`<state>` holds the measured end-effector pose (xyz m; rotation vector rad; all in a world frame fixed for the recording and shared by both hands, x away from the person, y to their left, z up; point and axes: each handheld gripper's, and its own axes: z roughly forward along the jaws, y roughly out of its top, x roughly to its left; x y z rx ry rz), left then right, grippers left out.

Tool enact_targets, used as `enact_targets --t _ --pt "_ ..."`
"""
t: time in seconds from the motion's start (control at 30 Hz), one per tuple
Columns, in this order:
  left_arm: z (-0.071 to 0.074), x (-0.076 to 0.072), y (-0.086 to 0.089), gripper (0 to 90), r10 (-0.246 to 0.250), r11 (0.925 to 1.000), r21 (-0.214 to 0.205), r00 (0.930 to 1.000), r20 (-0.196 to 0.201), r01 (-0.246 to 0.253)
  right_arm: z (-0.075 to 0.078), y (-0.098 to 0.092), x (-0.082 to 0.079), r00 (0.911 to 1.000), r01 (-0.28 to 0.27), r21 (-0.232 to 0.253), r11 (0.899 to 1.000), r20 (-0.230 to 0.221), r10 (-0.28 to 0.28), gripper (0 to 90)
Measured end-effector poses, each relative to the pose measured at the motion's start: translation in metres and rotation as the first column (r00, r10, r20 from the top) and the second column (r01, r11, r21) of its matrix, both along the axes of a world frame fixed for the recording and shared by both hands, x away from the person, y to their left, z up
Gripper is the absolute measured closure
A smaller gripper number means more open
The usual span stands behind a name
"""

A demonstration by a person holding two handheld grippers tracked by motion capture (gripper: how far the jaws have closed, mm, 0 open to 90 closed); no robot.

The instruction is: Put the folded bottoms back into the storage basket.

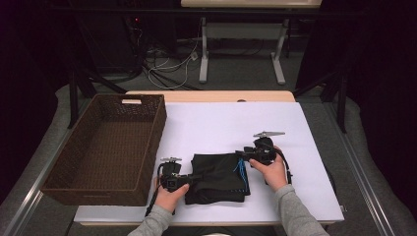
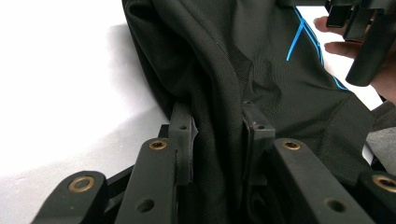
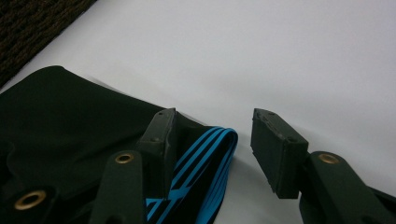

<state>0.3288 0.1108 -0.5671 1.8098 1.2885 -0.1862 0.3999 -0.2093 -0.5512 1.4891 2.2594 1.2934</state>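
A black folded garment (image 1: 219,177) with blue stripes lies on the white table (image 1: 236,123) near its front edge. My left gripper (image 1: 194,178) reaches it from the left. In the left gripper view its jaws are shut on a raised fold of the black garment (image 2: 280,93), with the gripper (image 2: 217,140) pinching the cloth between both pads. My right gripper (image 1: 242,156) stands at the garment's far right corner. In the right gripper view this gripper (image 3: 215,128) is open, and the blue-striped edge (image 3: 205,158) lies between the jaws, beside one finger (image 3: 159,140).
A brown wicker basket (image 1: 152,142) stands empty at the left, close to the garment. White table surface stretches behind and to the right of the garment. Beyond the table are cables (image 1: 167,69) on the floor and a desk frame (image 1: 241,44).
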Motion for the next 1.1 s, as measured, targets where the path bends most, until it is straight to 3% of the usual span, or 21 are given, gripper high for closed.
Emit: enact_targets --t 0.33,0.6,0.9,1.1 --pt "0.000 0.001 0.000 70.6 -0.009 1.0000 -0.002 1.0000 -0.003 0.009 -0.006 0.001 0.002 0.9995 -0.017 0.000 1.000 -0.029 0.017 52.5" --pt "0.000 0.001 0.000 70.6 -0.005 1.0000 -0.002 1.0000 -0.004 0.005 -0.011 0.006 0.002 0.9991 -0.036 -0.017 0.999 -0.026 0.035 56.5" --pt "0.000 0.002 0.000 70.6 -0.015 0.9999 -0.001 0.9999 -0.006 0.015 -0.013 0.007 0.000 0.9960 -0.055 0.028 0.998 -0.069 0.056 66.4" --pt "0.000 0.001 0.000 70.6 -0.012 0.9999 -0.004 0.9999 -0.007 0.012 -0.014 0.008 0.000 0.9947 -0.068 0.035 0.997 -0.074 0.071 71.3"
